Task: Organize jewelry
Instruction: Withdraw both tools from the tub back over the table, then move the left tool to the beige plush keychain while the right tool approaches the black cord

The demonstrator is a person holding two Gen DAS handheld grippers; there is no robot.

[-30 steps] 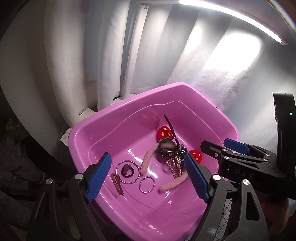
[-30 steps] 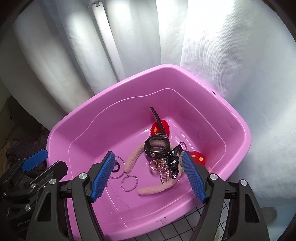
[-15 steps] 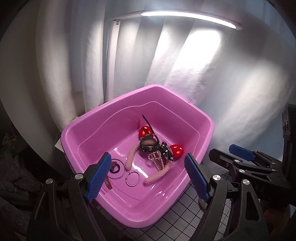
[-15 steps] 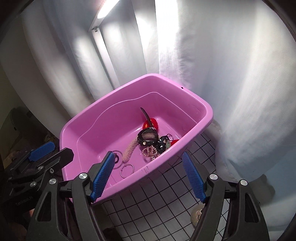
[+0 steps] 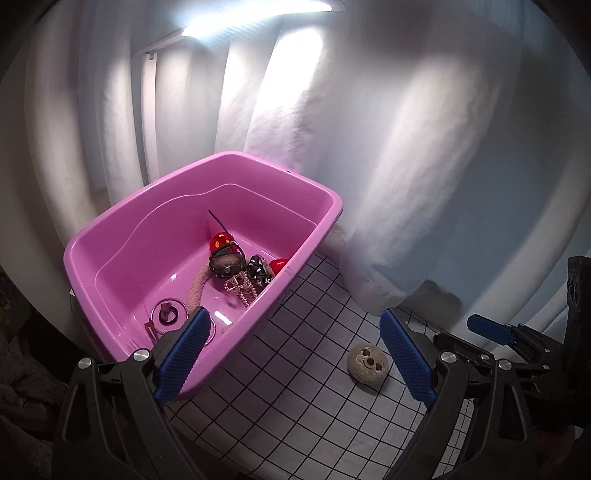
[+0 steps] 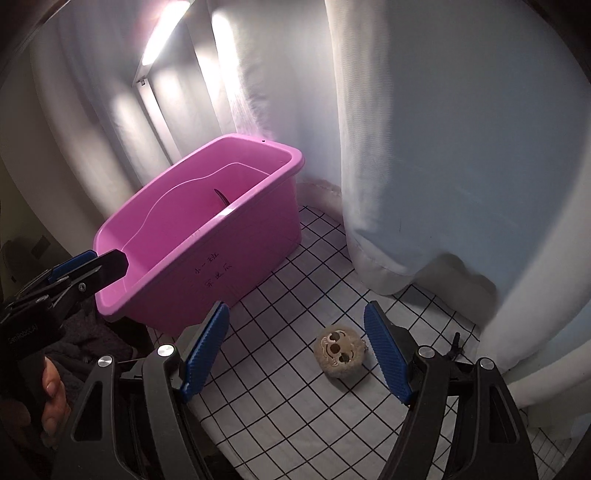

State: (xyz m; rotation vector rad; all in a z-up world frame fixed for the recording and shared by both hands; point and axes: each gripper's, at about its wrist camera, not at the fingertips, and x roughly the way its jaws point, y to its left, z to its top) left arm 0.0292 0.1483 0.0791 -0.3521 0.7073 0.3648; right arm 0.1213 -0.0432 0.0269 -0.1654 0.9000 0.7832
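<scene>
A pink tub [image 5: 325, 206] stands on a checked cloth. Jewelry lies in it: a black studded bracelet [image 5: 226, 263], a pink bead chain [image 5: 242, 288], red fuzzy pieces [image 5: 220, 240], a fuzzy pink band [image 5: 197, 288] and a ringed piece [image 5: 168, 310]. A round plush face charm [image 5: 367, 363] lies on the cloth to the tub's right. My left gripper [image 5: 291, 332] hovers by the tub's near corner, jaws opening, nothing between them. My right gripper [image 6: 295, 314] is open above the cloth, and the charm [image 6: 339, 350] lies just inside its right finger, untouched. In this view the tub's [image 6: 207, 258] wall hides most of the jewelry.
White curtains [image 5: 406, 166] hang behind and to the right, down to the checked cloth [image 6: 280, 406]. A light bar [image 5: 258, 14] glows overhead. A hand [image 6: 51, 391] holds the left gripper's handle at the lower left. Dark fabric [image 5: 22, 387] lies left of the tub.
Both grippers have drawn back from over the tub and swung right, over the checked cloth. The plush charm has come into view. The left jaws stand wider.
</scene>
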